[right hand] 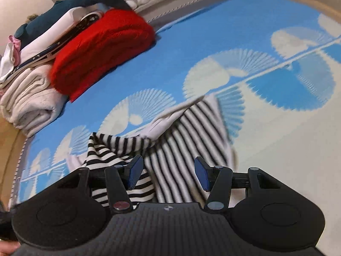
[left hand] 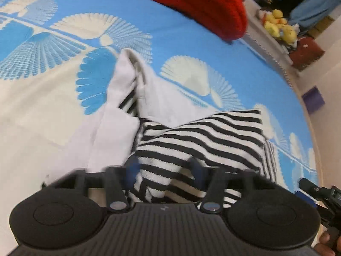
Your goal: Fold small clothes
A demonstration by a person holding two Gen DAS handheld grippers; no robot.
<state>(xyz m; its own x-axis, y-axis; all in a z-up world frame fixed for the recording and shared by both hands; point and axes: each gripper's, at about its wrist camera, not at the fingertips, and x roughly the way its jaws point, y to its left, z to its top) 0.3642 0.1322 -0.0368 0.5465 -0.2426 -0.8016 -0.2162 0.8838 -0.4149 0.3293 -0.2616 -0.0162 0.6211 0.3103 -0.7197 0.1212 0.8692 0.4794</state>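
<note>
1 striped garment (left hand: 198, 136) lies crumpled at lower centre on the blue-and-white bedspread (left hand: 174, 32). Left gripper (left hand: 164, 168) – jaws apart, stripes bunched between them, grip unclear. Right gripper (right hand: 168, 171) – jaws apart, holding nothing. 1 red blanket (right hand: 102, 49) sits upper left.

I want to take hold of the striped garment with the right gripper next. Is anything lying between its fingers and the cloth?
Nothing visible is. The right hand-held gripper hangs open directly over the black-and-white striped garment, with only air between. The red folded cloth lies well away, at the far side.
</note>
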